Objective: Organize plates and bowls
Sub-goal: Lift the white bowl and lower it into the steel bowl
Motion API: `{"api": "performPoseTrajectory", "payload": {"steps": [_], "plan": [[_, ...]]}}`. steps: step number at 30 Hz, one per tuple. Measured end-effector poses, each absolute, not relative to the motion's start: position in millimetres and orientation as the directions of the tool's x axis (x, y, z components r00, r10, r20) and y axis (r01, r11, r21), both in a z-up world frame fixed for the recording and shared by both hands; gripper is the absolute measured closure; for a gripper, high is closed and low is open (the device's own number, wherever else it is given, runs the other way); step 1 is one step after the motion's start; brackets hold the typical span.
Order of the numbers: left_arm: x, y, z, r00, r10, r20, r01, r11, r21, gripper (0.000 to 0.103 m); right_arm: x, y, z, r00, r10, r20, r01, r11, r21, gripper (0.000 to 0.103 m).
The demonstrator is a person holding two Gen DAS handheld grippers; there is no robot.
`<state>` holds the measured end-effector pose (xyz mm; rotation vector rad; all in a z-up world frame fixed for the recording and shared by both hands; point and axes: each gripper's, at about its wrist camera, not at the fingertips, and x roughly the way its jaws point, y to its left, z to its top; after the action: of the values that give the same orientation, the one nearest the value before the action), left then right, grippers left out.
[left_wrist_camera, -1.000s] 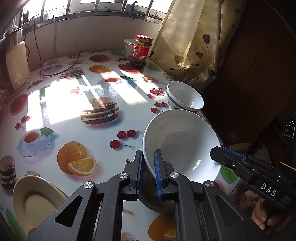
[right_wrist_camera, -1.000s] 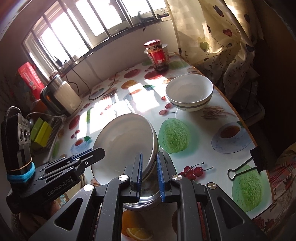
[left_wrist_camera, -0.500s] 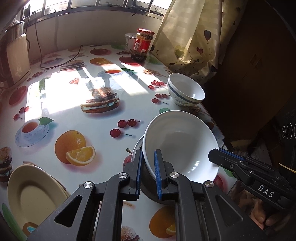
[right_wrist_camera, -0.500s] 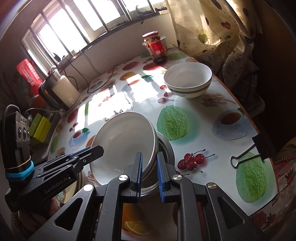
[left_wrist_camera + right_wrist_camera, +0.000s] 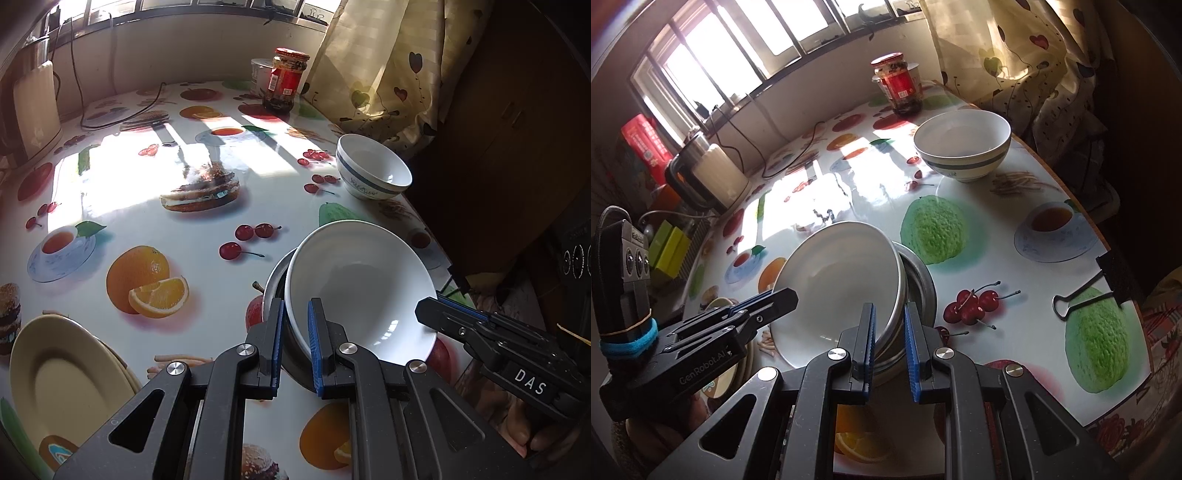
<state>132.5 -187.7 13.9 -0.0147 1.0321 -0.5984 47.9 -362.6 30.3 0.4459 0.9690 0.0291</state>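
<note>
A white plate (image 5: 360, 291) leans tilted in a steel bowl (image 5: 271, 291) near the table's front edge. My left gripper (image 5: 295, 332) is shut on the plate's near rim. My right gripper (image 5: 889, 334) is shut on the opposite rim of the same plate (image 5: 838, 284), with the steel bowl (image 5: 919, 288) beside its fingers. A white bowl with a blue band (image 5: 373, 173) stands further back on the right; it also shows in the right wrist view (image 5: 962, 142). A cream oval plate (image 5: 62, 376) lies at the front left.
A red-lidded jar (image 5: 286, 81) and a white tub stand at the back by the curtain (image 5: 373, 74). A kettle (image 5: 709, 177) with its cable stands at the back left. A black binder clip (image 5: 1089, 291) lies near the right table edge.
Both grippers have lowered the white plate toward the table and the steel bowl. The jaw gaps look slightly wider around the rim.
</note>
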Motion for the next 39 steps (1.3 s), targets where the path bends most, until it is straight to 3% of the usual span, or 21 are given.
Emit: {"api": "performPoseTrajectory", "payload": {"steps": [39], "plan": [[130.9,-185.9,12.2,0.357,-0.485,-0.798,0.442,0.841,-0.313,0.087,44.2,-362.1,26.1,0.573,0.231,-0.787,0.176,0.903,0.393,0.087]]}}
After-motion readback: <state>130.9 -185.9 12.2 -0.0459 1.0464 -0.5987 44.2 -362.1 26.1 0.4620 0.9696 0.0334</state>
